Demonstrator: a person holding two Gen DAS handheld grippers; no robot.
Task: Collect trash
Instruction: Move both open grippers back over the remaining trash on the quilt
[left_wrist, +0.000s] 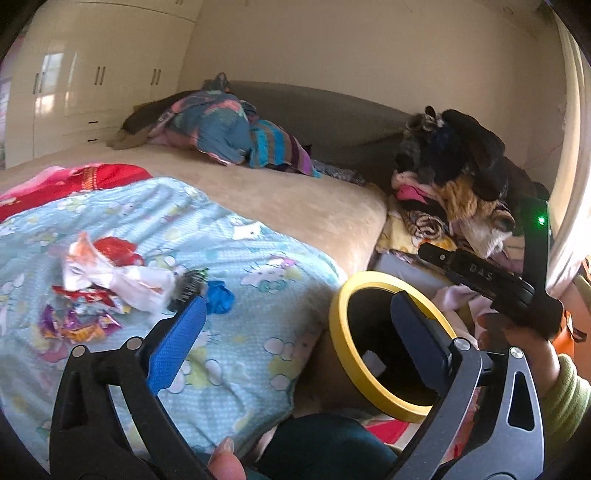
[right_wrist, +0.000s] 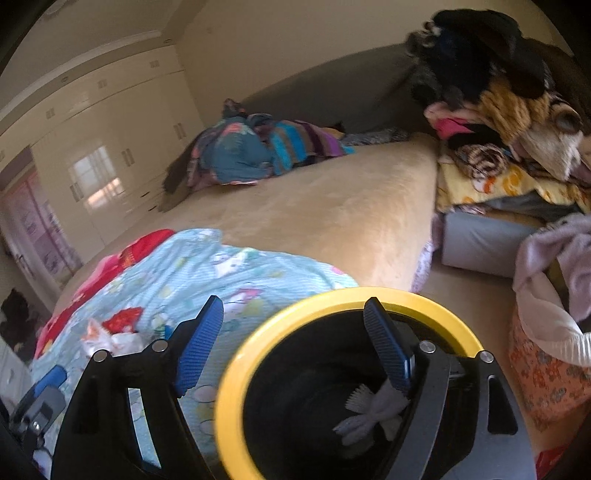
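Several crumpled wrappers (left_wrist: 88, 291), red, white and purple, lie on the light blue cartoon blanket (left_wrist: 229, 350) on the bed, with a blue scrap (left_wrist: 220, 296) beside them. A black bin with a yellow rim (left_wrist: 338, 332) stands against the bed's edge. My left gripper (left_wrist: 297, 301) is open and empty between the wrappers and the bin, its blue finger (left_wrist: 177, 343) near the trash. My right gripper (right_wrist: 293, 304) is open over the bin's rim (right_wrist: 229, 387), and white crumpled trash (right_wrist: 369, 410) lies inside the bin. The wrappers (right_wrist: 118, 328) also show at the left of the right wrist view.
A heap of clothes (left_wrist: 454, 173) rises right of the bed, above a grey box (right_wrist: 480, 240). A patterned laundry basket (right_wrist: 546, 369) stands right of the bin. Bundled striped bedding (left_wrist: 229, 129) lies at the bed's far end, with cream wardrobes (left_wrist: 92, 81) behind. A hand (left_wrist: 517, 339) holds the right gripper.
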